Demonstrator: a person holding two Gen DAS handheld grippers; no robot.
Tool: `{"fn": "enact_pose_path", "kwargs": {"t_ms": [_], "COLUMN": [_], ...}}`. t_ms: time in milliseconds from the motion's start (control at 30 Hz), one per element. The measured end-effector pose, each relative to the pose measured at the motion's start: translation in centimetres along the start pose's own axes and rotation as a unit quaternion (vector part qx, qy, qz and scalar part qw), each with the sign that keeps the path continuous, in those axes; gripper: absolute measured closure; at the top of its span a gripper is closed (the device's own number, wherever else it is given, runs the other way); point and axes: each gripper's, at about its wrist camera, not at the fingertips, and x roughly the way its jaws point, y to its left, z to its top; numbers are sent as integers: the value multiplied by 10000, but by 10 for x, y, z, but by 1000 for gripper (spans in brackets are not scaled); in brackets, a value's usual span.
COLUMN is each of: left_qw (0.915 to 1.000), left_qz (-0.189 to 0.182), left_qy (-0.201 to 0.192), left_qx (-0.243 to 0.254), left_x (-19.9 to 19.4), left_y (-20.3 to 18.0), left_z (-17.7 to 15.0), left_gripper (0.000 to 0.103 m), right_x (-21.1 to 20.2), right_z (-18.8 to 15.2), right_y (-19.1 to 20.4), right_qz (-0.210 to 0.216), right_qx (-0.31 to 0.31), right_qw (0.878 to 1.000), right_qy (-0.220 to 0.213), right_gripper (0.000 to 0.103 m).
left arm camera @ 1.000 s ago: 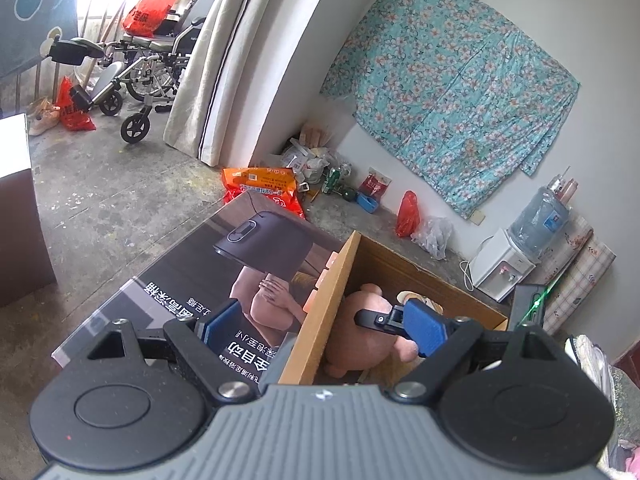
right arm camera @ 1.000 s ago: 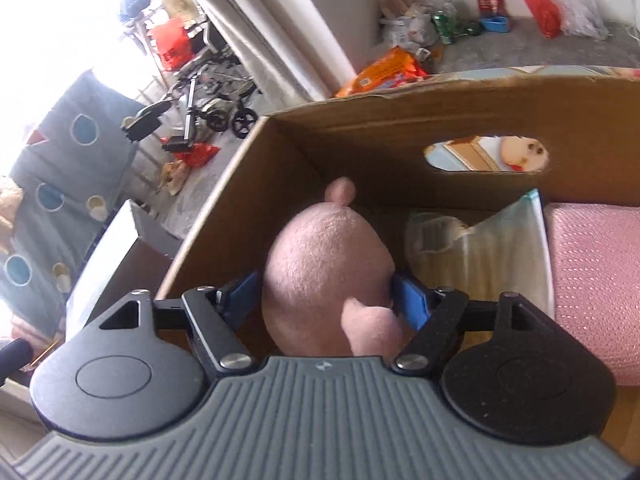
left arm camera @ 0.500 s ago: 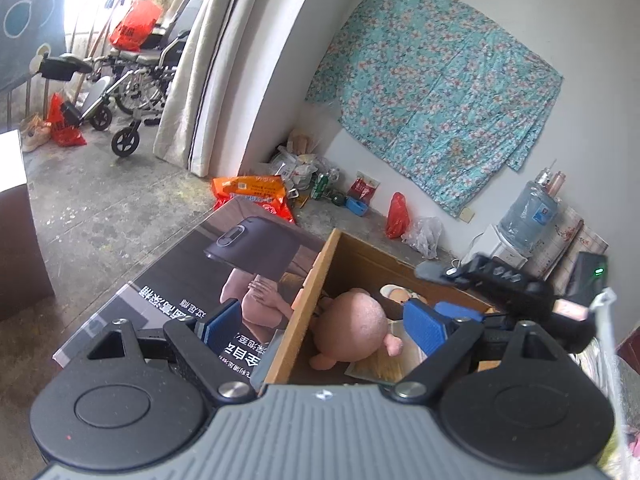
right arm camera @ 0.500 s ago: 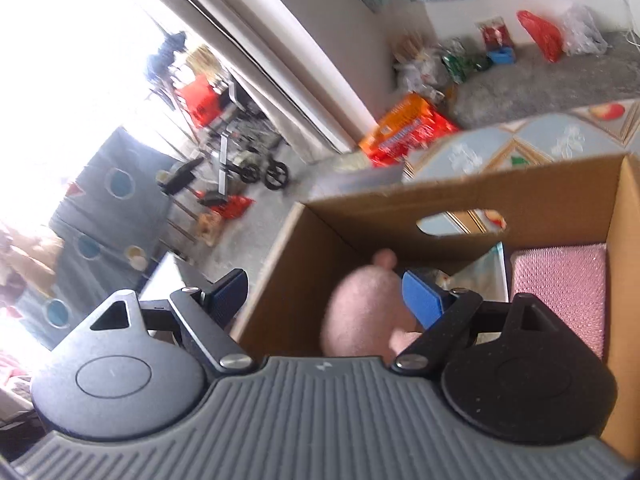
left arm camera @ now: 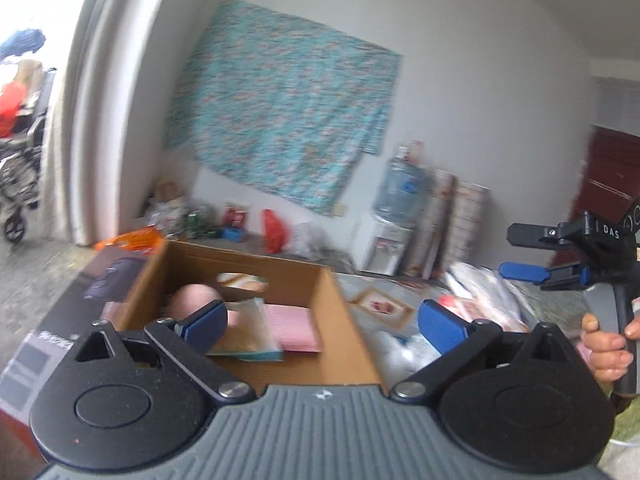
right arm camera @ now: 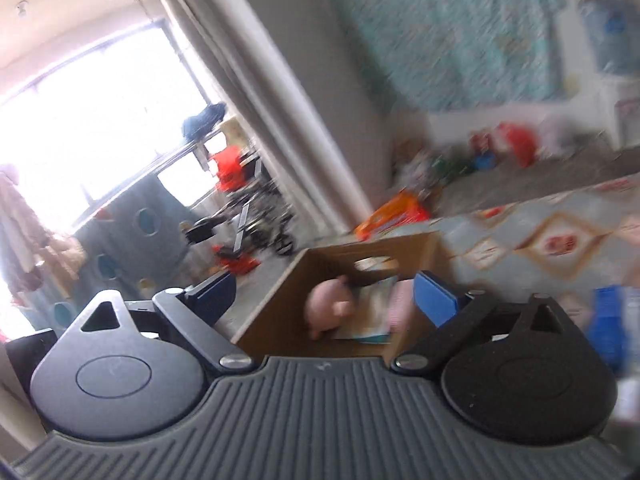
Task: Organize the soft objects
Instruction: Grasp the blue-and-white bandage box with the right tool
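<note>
White letters "DAS" stand on the right gripper's black frame; nothing else is legible.

Left handheld gripper: ribbed grey housing, two round black discs, black linkage arms with silver screws, blue rectangular finger pads. Right handheld gripper: identical ribbed grey body, black discs, silver screws, blue pads; from the side, black frame lettered "DAS", grey handle, bare-skinned hand.
</note>
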Motion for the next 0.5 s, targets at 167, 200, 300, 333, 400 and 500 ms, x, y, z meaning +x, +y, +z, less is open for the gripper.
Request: {"fn": "enact_pose_path", "kwargs": {"t_ms": [167,200,300,333,400,500], "left_qw": [9961,9947,9897,9876,9830,9791], "left_qz": [-757,-866,-1197,-1315,-1526,-1617], "left_qy": [296,347,466,532,666,788], "left_qx": [337,421,638,676,776,954], "left_x": [11,14,23,27,37,53], "left_y": [-59,-71,-102,-112,-129,-154], "left_z": [-30,-36,-54,-60,-72,-91], "left_gripper": [1,1,1,1,1,1], "right_x": [-96,-107,-131,-133,-137,-137], "right_z": [-50,-62,-102,-115,-139,-166], "right_y": [-40,-46,-68,-74,-84,-99], "right_qz": [-887,-1066,-1476,-1586,-1762,-1977], "right_qx": [100,155,369,465,621,870], "right_qw": [9945,9924,9853,9828,9781,9713], "right_qy": [-548,-595,-775,-821,-918,-1001], "right_gripper": [2,2,2,2,2,2]}}
